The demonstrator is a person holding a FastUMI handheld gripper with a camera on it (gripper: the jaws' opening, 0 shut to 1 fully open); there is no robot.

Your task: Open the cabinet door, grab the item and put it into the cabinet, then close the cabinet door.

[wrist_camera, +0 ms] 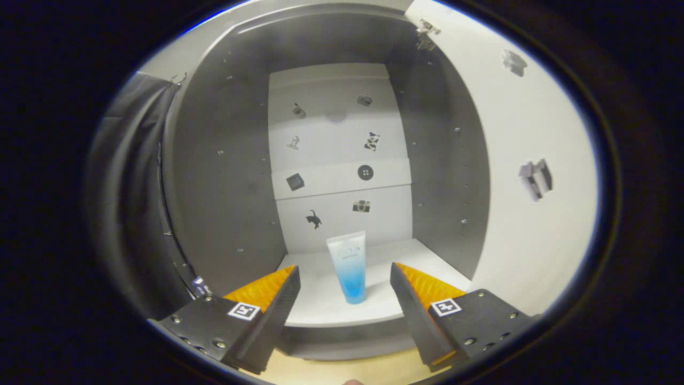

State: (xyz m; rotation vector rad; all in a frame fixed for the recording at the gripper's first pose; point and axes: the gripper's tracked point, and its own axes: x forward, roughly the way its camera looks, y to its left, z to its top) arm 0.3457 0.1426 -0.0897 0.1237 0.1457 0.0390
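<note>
A white-and-blue tube (348, 266) stands upright on its cap on the white bottom shelf (320, 305) inside the cabinet. The cabinet (224, 176) has dark side walls and a white back panel with small stickers. Its white door (534, 176) is swung wide to the right. My gripper (344, 278) is open, with the fingers spread on either side of the tube as seen from here. The tube stands a little beyond the fingertips and nothing touches it.
A dark cloth (128, 203) hangs to the left of the cabinet. A hinge (426, 33) sits at the top right of the cabinet opening. A pale wooden surface (342, 371) shows below the cabinet's front edge.
</note>
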